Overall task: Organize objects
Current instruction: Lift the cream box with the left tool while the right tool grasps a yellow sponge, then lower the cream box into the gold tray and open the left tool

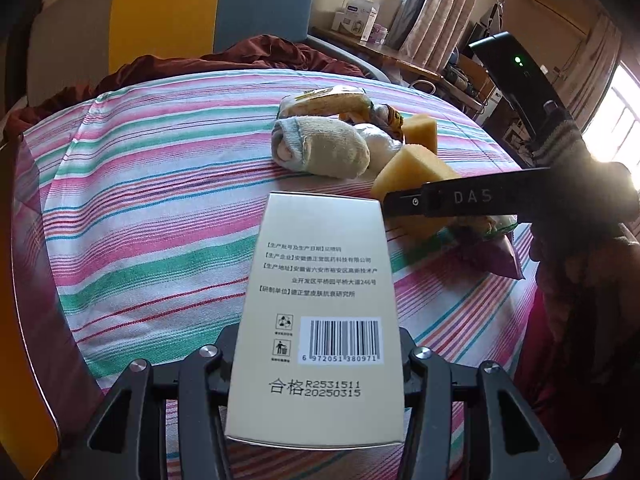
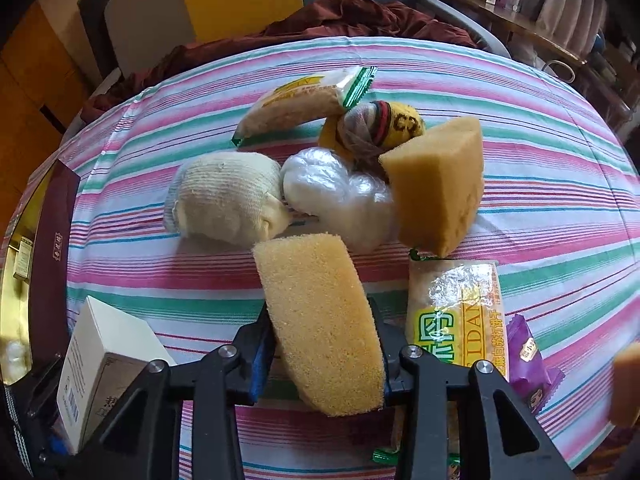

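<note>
Holding one item each, the left gripper (image 1: 316, 364) clamps a box (image 1: 320, 300) and the right gripper (image 2: 320, 356) pinches a sponge (image 2: 320, 320), likely lifted clear of the pile for sorting.

Room beyond the striped bedsheet (image 1: 160, 184)

A yellow-and-blue headboard (image 1: 208, 4) is seen behind the sheet; right of it, a wooden desk (image 1: 384, 54), curtains (image 1: 444, 12) and bright windows (image 1: 616, 120).

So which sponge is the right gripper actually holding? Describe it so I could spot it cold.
On the striped bedsheet, find the pile of rolled socks and snack packets. The held sponge is the yellow one nearest the camera, clamped in the right gripper. Unlike the other sponge, standing beside the white plastic bag, it has one rounded edge.
</note>
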`<state>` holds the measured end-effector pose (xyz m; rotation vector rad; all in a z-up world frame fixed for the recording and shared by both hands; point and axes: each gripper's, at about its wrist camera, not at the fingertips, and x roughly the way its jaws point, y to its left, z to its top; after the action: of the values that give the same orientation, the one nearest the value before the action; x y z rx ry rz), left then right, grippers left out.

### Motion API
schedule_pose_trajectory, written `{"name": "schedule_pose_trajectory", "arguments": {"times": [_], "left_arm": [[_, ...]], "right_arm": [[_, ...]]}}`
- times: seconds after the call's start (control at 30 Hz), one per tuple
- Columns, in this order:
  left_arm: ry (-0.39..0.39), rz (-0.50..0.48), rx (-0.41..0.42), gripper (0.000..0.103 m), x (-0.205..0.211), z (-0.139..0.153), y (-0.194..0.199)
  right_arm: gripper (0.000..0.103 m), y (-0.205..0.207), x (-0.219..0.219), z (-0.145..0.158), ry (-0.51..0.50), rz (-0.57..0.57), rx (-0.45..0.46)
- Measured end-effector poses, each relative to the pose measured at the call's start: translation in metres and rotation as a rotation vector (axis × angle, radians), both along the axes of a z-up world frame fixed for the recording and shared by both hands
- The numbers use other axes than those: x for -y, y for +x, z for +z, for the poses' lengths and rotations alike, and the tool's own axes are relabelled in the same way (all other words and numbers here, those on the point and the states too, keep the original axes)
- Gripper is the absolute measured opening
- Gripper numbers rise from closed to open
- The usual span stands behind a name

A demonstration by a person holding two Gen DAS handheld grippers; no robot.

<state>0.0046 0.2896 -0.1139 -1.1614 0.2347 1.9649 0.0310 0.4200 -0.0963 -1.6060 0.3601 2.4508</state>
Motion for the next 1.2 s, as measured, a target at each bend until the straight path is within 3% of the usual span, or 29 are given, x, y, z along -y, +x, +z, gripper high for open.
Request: {"name": "schedule_pose_trajectory", "arguments": {"times": [0.23, 0.4, 0.5, 0.6, 0.73, 0.9, 1.2], "left_arm": [[-0.028, -0.012, -0.037, 0.051, -0.001, 0.005, 0.007], [0.087, -0.012, -0.071, 0.051, 0.032, 0.057, 0.016], [0.124, 0.073, -0.071, 0.051, 0.075, 0.086, 0.003], [0.133, 0.249, -0.039, 0.051, 0.139, 0.101, -0.027], [0.064, 0.503, -0.019, 0.051, 0.219, 0.094, -0.068], [0.002, 0.727, 0.111, 0.051, 0.291, 0.063, -0.106], [-0.134, 0.807, 0.141, 0.051, 0.311, 0.027, -0.133]], "right_arm": [[0.037, -0.004, 0.009, -0.001, 0.047, 0.037, 0.003], [0.037, -0.004, 0.007, -0.001, 0.050, 0.043, -0.002], [0.037, -0.005, 0.009, -0.001, 0.066, 0.050, -0.001], [0.037, -0.004, 0.010, 0.000, 0.080, 0.056, 0.000], [0.037, -0.006, 0.012, 0.000, 0.094, 0.061, 0.001], [0.037, -0.006, 0.018, -0.001, 0.108, 0.066, 0.004], [0.037, -0.004, 0.018, -0.001, 0.109, 0.066, 0.004]]}}
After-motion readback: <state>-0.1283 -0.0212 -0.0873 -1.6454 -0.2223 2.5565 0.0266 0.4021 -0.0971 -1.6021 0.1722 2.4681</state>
